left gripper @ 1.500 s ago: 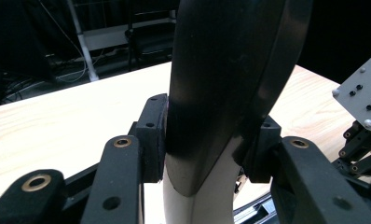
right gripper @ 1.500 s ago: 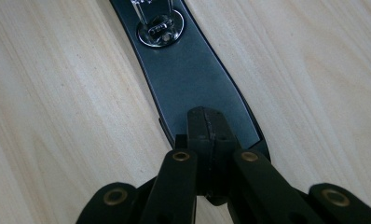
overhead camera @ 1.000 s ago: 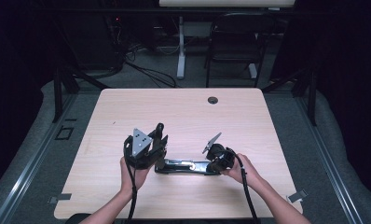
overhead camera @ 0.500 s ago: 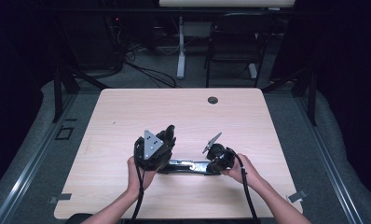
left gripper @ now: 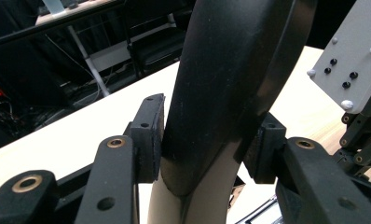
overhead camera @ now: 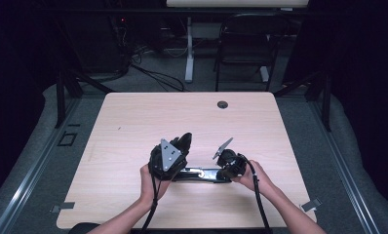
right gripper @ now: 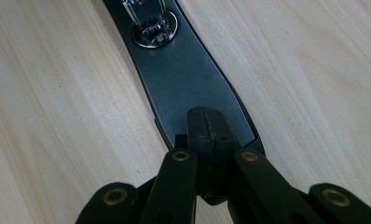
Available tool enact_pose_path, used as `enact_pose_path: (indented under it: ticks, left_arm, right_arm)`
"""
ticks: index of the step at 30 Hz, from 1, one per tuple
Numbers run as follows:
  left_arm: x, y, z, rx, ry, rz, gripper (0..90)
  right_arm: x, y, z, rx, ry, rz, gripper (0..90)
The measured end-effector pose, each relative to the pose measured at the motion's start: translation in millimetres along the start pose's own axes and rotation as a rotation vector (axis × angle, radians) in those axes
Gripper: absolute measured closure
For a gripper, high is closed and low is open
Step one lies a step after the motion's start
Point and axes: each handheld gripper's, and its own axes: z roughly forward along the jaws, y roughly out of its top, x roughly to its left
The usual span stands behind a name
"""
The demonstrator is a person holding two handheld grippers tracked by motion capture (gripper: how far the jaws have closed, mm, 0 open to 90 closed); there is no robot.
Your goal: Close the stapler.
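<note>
I see a black belt (overhead camera: 202, 174) lying flat on the worktop (overhead camera: 133, 122). My right gripper (overhead camera: 226, 168) has its fingers closed together, pressing down on one end. My left gripper (overhead camera: 175, 163) fingers (left gripper: 148, 135) hold the raised other end (left gripper: 221, 93) between them.

Your left gripper (overhead camera: 182, 146) sits near the table's middle, plate up, jaws part-way apart with both pads (left gripper: 148, 135) pressed on something dark. Your right gripper (overhead camera: 226, 168) lies low, jaws fully closed together. Both forearms enter from below.
</note>
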Motion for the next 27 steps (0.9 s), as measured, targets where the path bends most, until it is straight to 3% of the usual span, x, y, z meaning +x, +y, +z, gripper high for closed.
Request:
enact_pose_path:
  ticks: [10, 13, 16, 20, 24, 27]
  left_arm:
    - [-7.2, -0.5, 3.1, -0.005, 0.021, 0.017, 55.5]
    - [-8.8, -0.6, 4.0, -0.007, 0.022, 0.019, 55.4]
    - [-10.1, -0.7, 4.3, -0.009, 0.019, 0.025, 55.4]
    - [-11.0, -1.2, 4.0, -0.011, 0.020, 0.032, 55.4]
    - [-12.7, -1.4, 3.8, -0.010, 0.021, 0.033, 55.5]
    - [-14.1, -1.6, 4.3, -0.011, 0.022, 0.040, 55.5]
  right_arm:
    - [-0.5, -0.2, -0.2, 0.000, 0.001, -0.010, 90.0]
    - [2.0, 3.3, -1.2, 0.025, -0.016, -0.062, 90.0]
    - [6.9, 8.0, -9.7, -0.051, -0.013, -0.064, 90.0]
    - [11.8, 20.0, -45.5, -0.227, -0.006, -0.072, 90.0]
    - [22.1, 28.9, -81.7, -0.468, -0.005, -0.076, 90.0]
    - [28.5, 33.0, -98.7, -0.575, 0.002, -0.077, 90.0]
